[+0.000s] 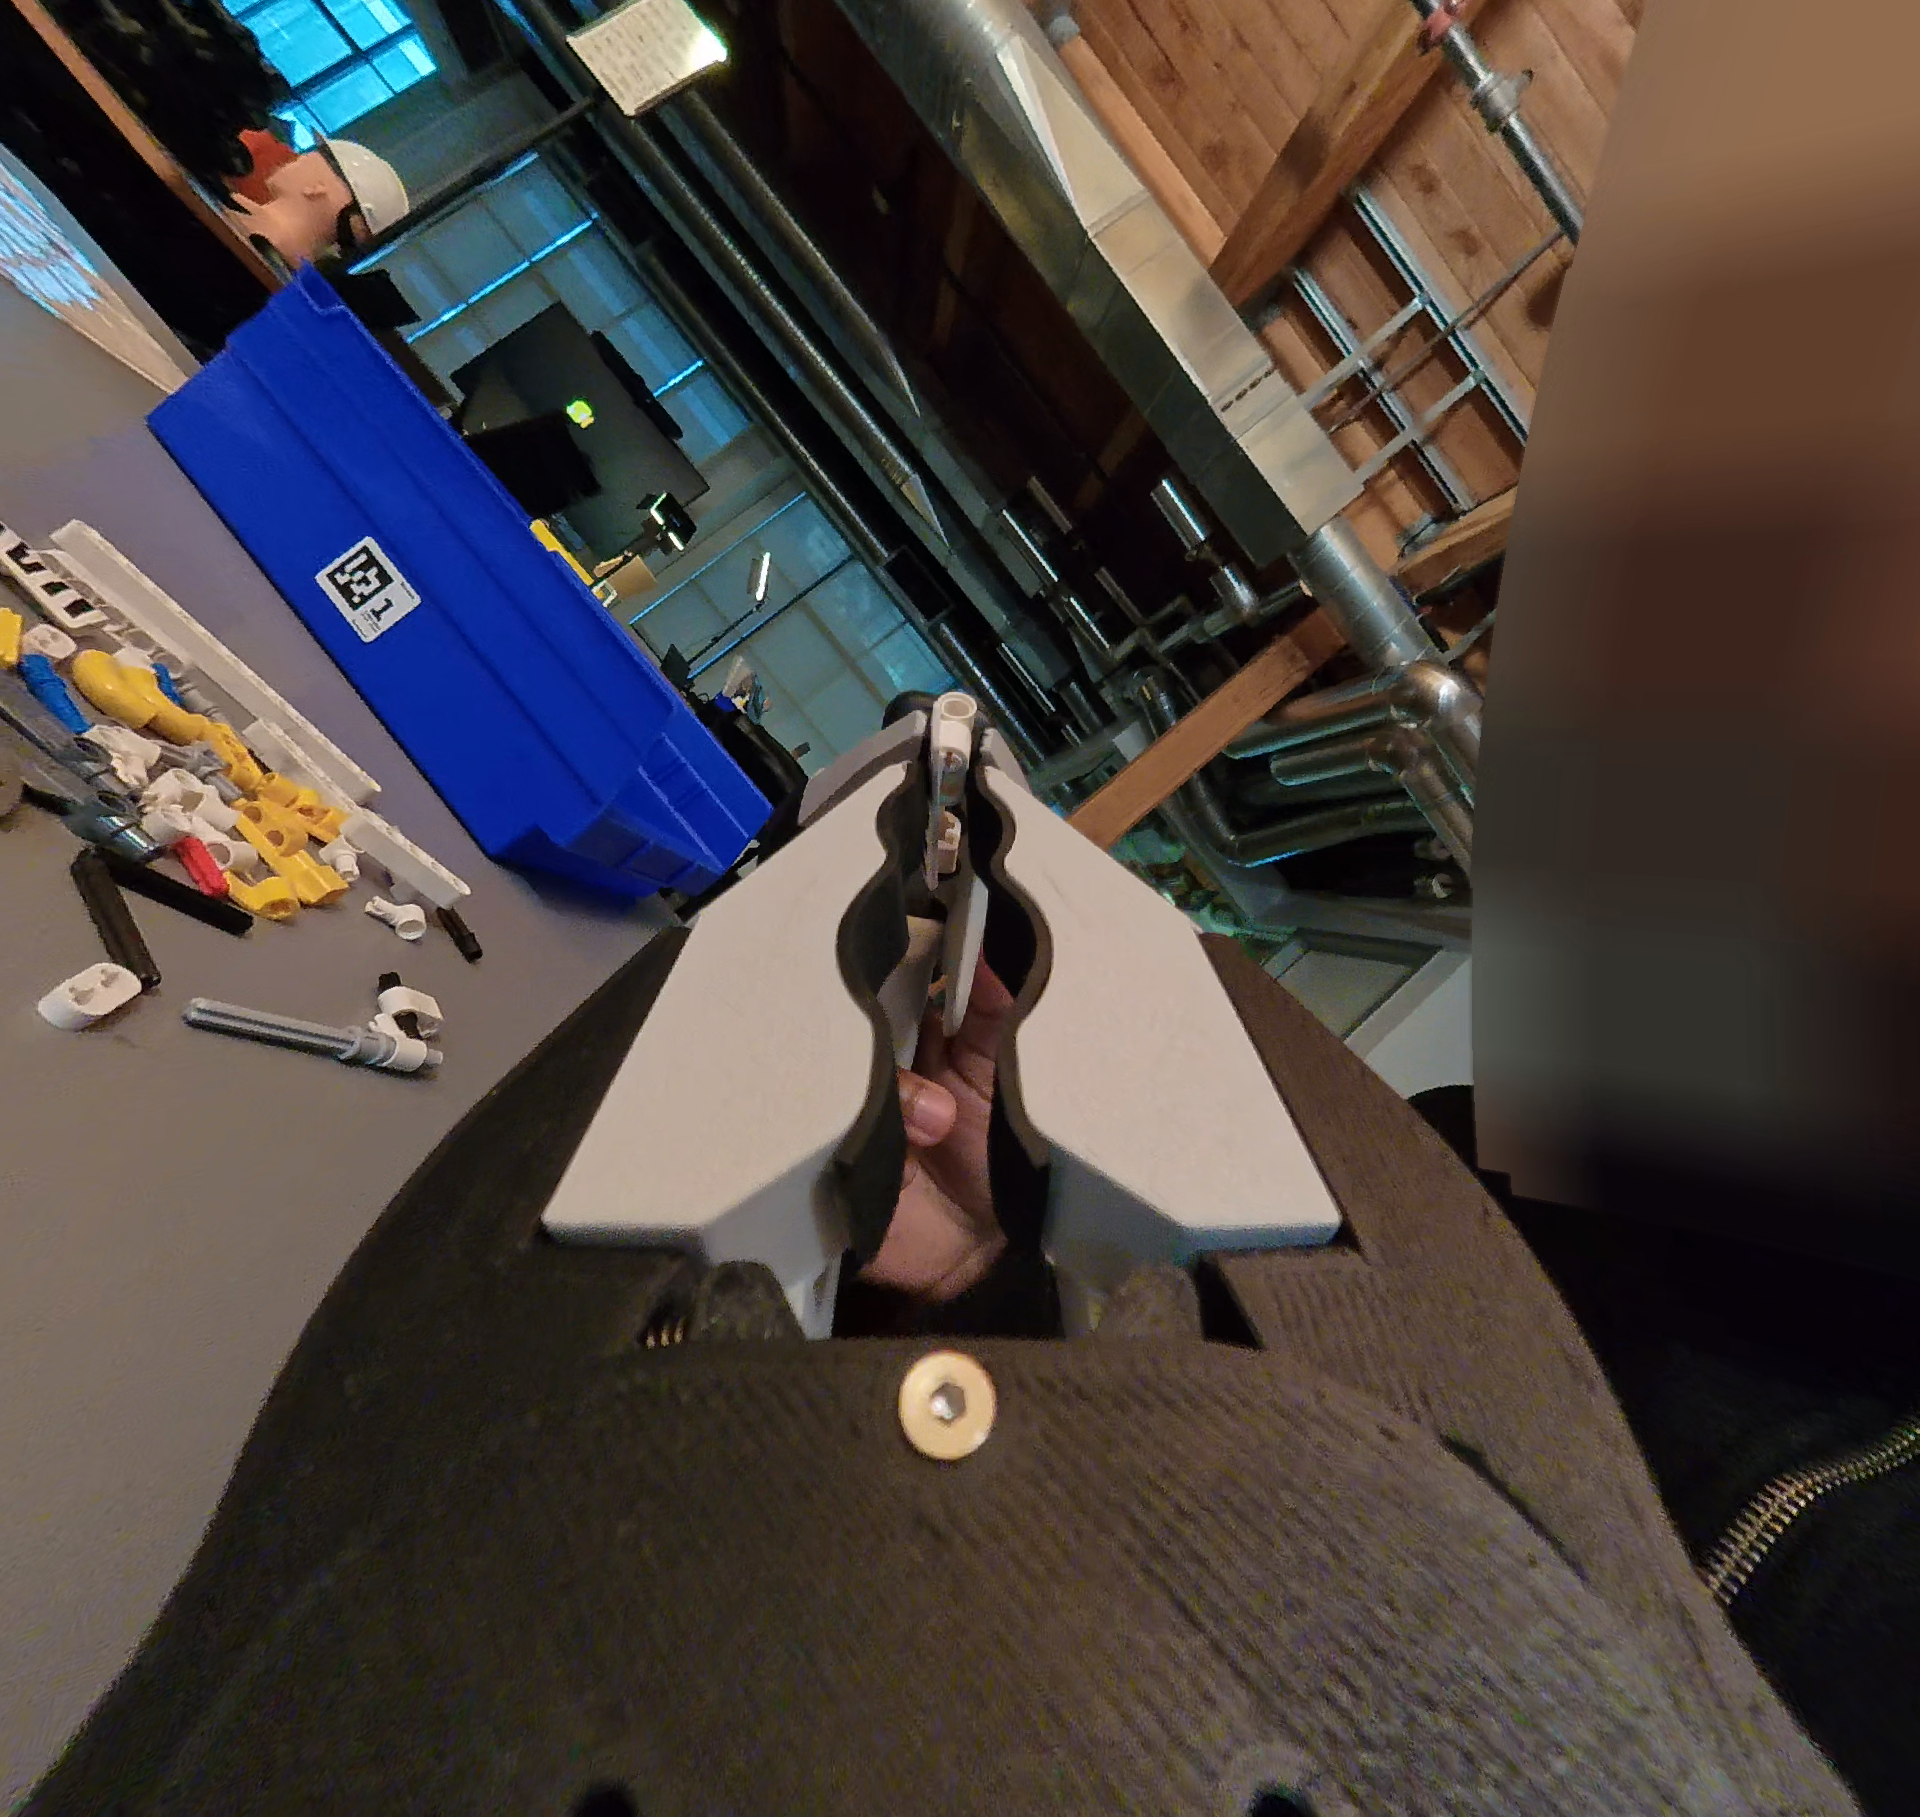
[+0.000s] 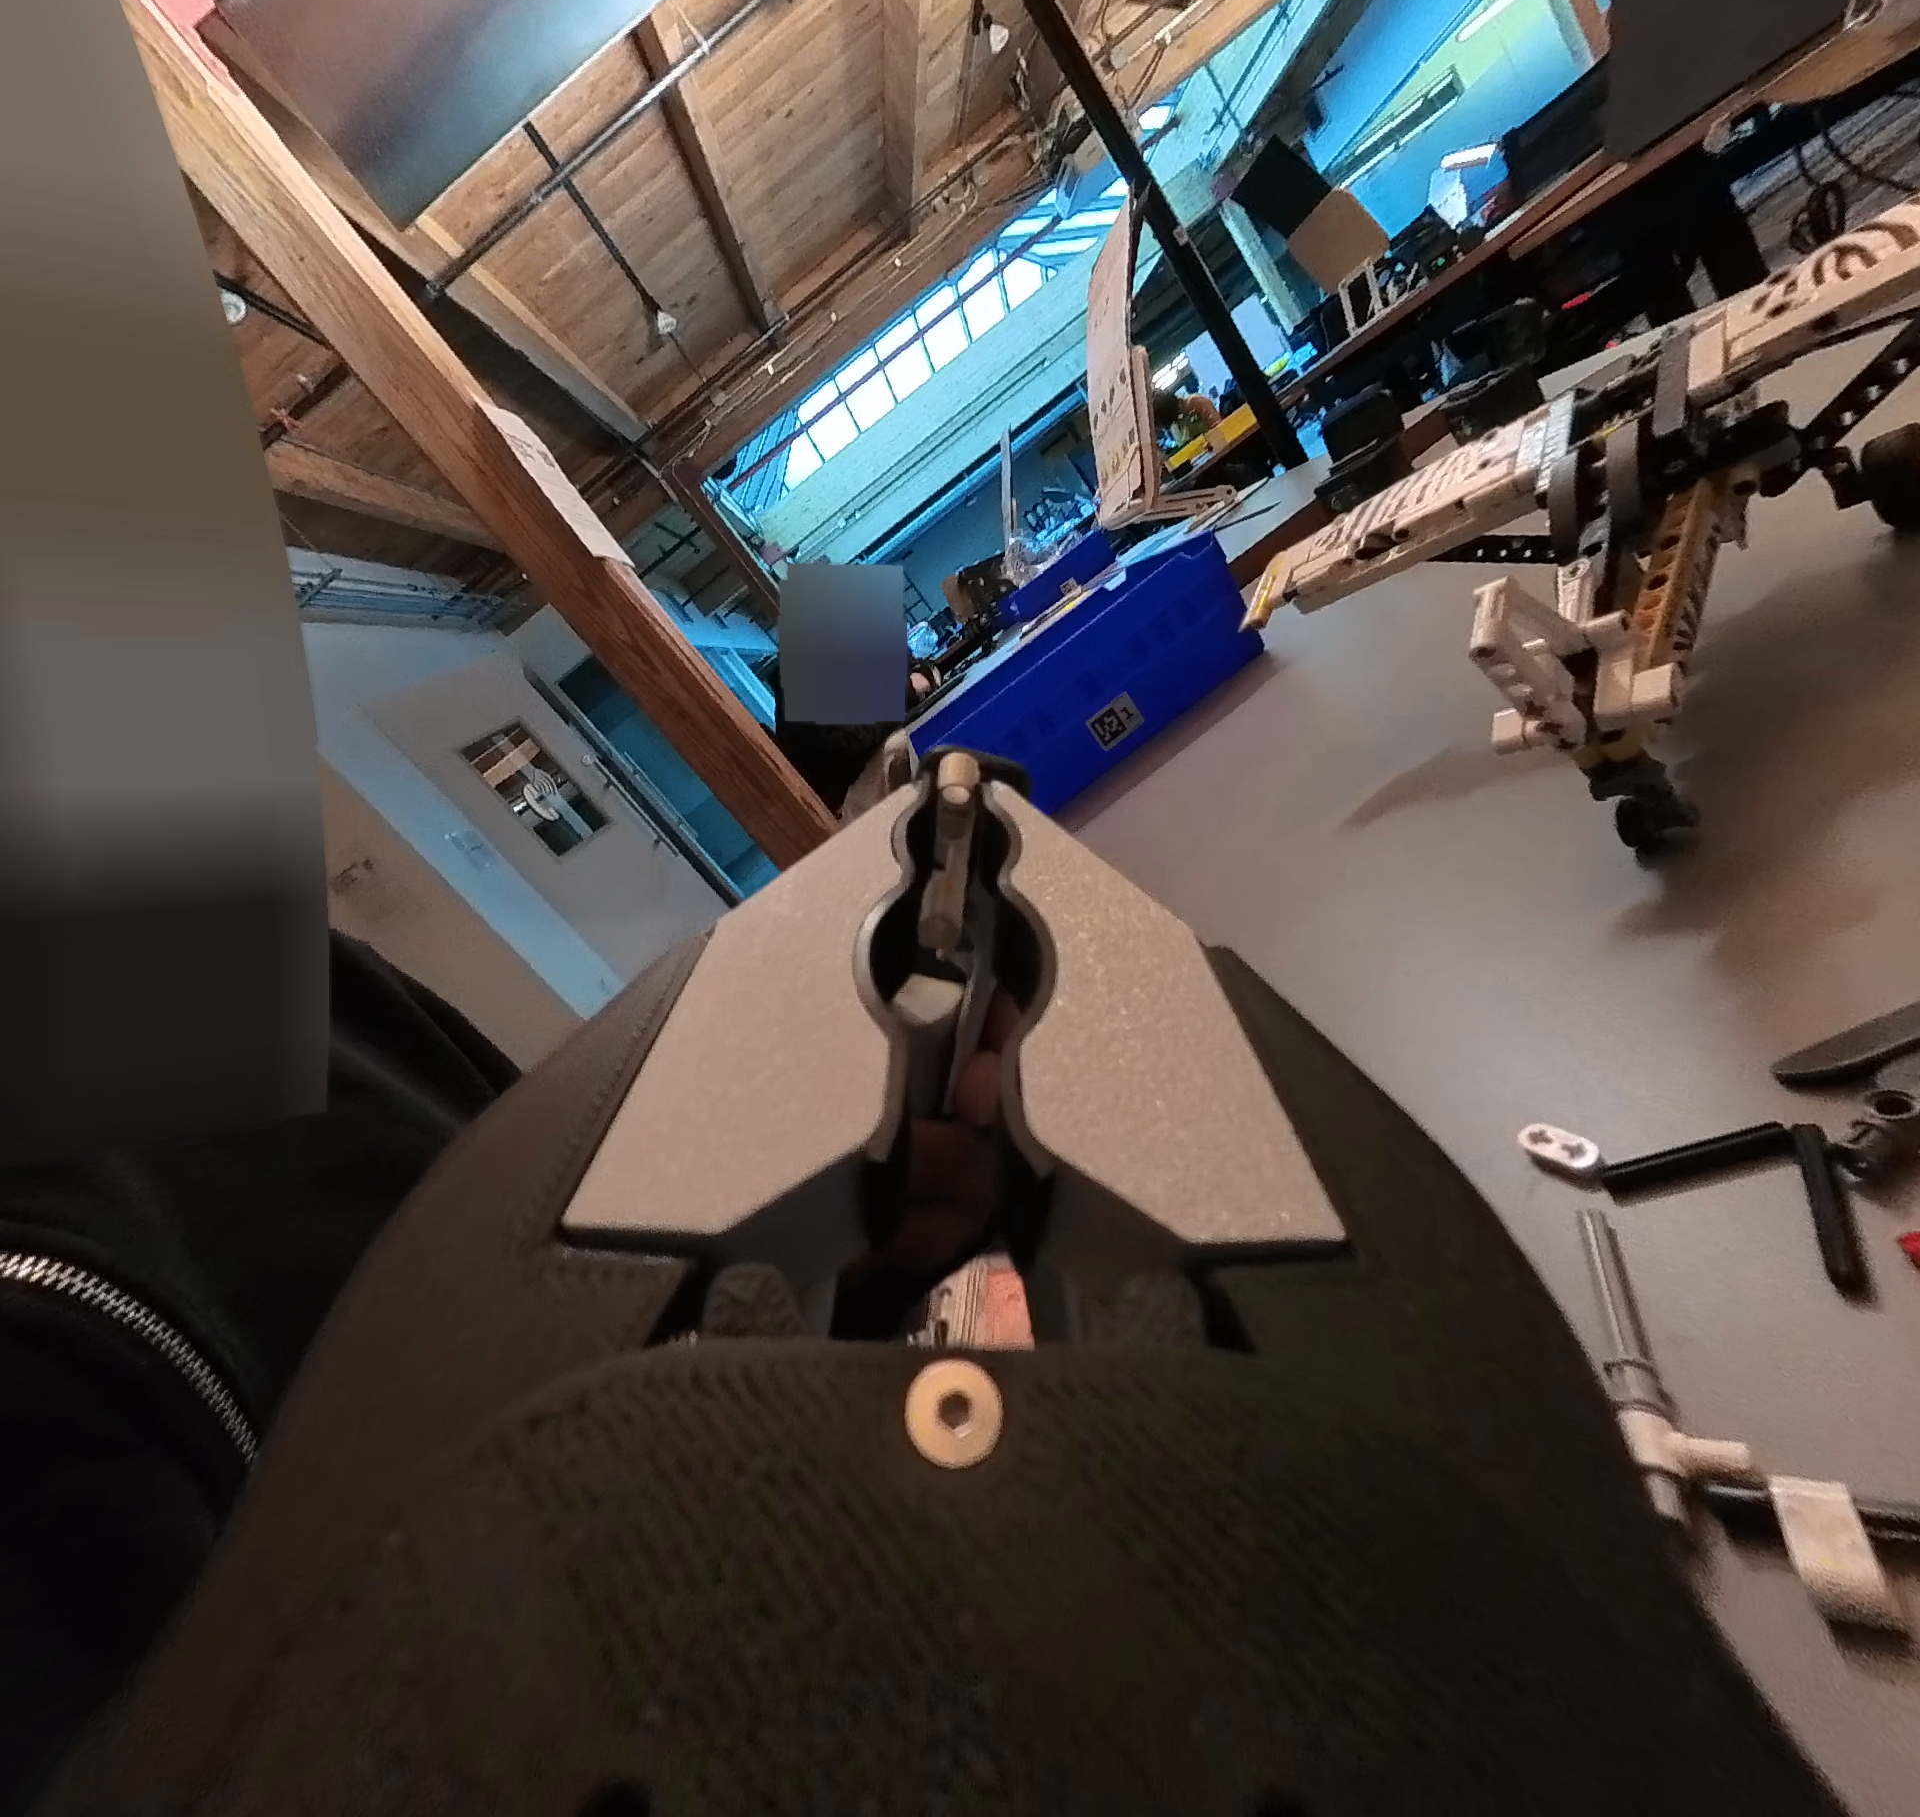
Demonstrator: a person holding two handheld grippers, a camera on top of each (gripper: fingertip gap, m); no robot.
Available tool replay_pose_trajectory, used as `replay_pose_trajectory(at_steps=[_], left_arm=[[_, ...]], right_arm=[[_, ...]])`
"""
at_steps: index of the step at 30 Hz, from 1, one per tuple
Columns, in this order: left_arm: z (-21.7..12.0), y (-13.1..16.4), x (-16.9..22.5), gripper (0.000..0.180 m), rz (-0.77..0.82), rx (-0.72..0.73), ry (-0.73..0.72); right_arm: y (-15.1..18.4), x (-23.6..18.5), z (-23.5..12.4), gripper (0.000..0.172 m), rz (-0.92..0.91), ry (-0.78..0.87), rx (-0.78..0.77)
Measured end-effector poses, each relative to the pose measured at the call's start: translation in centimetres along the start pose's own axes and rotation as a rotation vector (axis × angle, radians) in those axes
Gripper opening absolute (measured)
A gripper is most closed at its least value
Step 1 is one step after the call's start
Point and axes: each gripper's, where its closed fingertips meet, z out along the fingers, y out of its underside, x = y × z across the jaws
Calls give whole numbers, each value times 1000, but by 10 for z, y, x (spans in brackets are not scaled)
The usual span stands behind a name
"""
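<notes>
Left tool (image 1: 951, 744): jaws nearly closed, pads pressed on a small white plastic connector piece (image 1: 952, 728) whose tubular end protrudes past the tips. Raised above the grey tabletop (image 1: 260, 1196), near a blue plastic bin (image 1: 447, 624) and scattered yellow, white and black building pieces (image 1: 208, 801).

Right tool (image 2: 956, 780): jaws nearly closed on a thin grey plastic pin (image 2: 954, 832). A partly built white-and-black brick model (image 2: 1621, 520) stands to its right.

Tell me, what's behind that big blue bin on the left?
Behind the blue bin, the left wrist view shows dark monitors and pale windows. The bin's wall covers its inside and the table surface directly behind it.
</notes>
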Motion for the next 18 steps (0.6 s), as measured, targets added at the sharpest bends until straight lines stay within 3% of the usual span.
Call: replay_pose_trajectory(at_steps=[14,18], left_arm=[[-7,6,0,13,72,-93,-11],[-9,5,-4,7,70,-88,-30]], right_arm=[[12,2,-3,4,50,-13,-138],[16,4,-2,5,65,-8,-160]])
